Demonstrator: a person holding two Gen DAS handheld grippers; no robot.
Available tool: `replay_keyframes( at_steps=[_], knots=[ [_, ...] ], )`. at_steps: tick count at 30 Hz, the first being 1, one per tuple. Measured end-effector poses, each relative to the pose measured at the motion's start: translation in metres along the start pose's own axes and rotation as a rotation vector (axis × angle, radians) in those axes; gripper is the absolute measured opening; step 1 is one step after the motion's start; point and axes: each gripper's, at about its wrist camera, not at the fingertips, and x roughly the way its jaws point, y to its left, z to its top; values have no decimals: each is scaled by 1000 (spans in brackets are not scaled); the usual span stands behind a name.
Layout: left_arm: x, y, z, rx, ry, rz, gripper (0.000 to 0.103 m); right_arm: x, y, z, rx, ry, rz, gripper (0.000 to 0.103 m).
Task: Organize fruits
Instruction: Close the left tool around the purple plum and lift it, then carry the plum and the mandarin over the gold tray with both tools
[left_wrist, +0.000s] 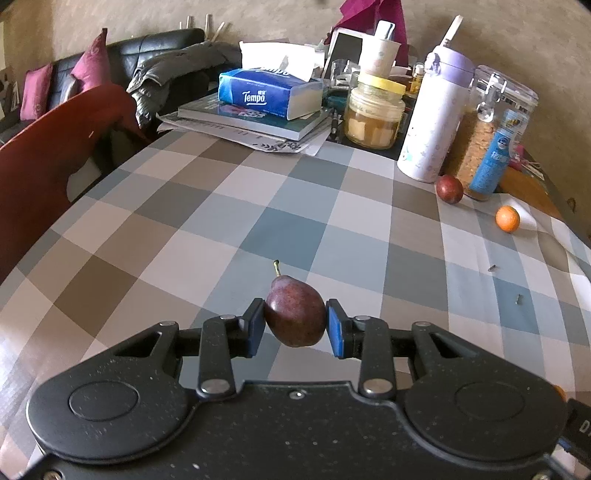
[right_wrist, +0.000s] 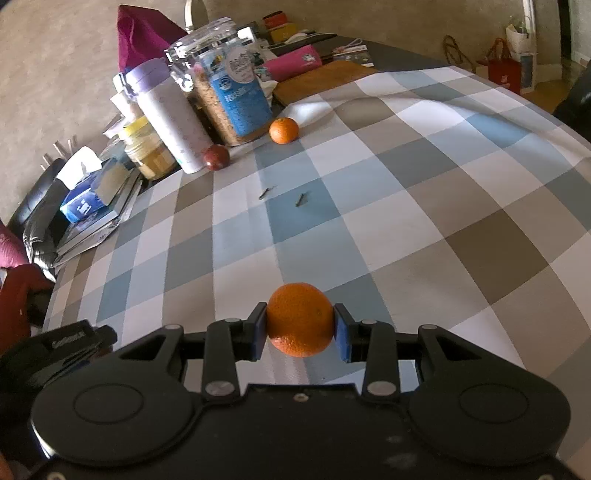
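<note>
Left wrist: 1 plum (left_wrist: 294, 317) in jaws, 1 loose; right: 2 oranges (right_wrist: 300, 319).

Checked tablecloth (left_wrist: 229, 206) under loose fruit (left_wrist: 449, 188)

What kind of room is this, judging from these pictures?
Probably a home living or dining room: a checked tablecloth on a cluttered table, a black sofa with cushions behind, and a tissue box on books.

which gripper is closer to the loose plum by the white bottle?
Hard to call, perhaps right. The left gripper, shut on a stemmed plum, has the loose plum far ahead to its right. The right gripper, shut on an orange, has it far ahead-left.
</note>
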Motion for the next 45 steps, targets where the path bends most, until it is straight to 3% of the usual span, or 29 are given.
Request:
replay_keyframes(
  at_steps=[8, 16, 21, 26, 32, 37, 45],
  knots=[
    [-11, -7, -5, 46, -50, 15, 44, 4, 1, -2, -18, -10, -24, 38],
    [-26, -23, -9, 115, -107, 11, 44, -1, 5, -3, -58, -74, -19, 38],
    [-46, -16, -11, 101, -50, -79, 44, -9, 2, -1, -54, -112, 35, 38],
    [-64, -4, -17, 82, 42, -100, 44, -13, 6, 0, -82, -133, 29, 38],
    [-74, 14, -25, 30, 236, -114, 44, -32, 9, 3, -105, -79, 35, 38],
    [-109, 15, -42, 93, 215, -115, 44, -66, 2, -2, -109, -60, 82, 38],
    [-165, 4, -75, 196, 180, -185, 44, -129, -22, -35, -121, -81, 155, 38]
  ],
)
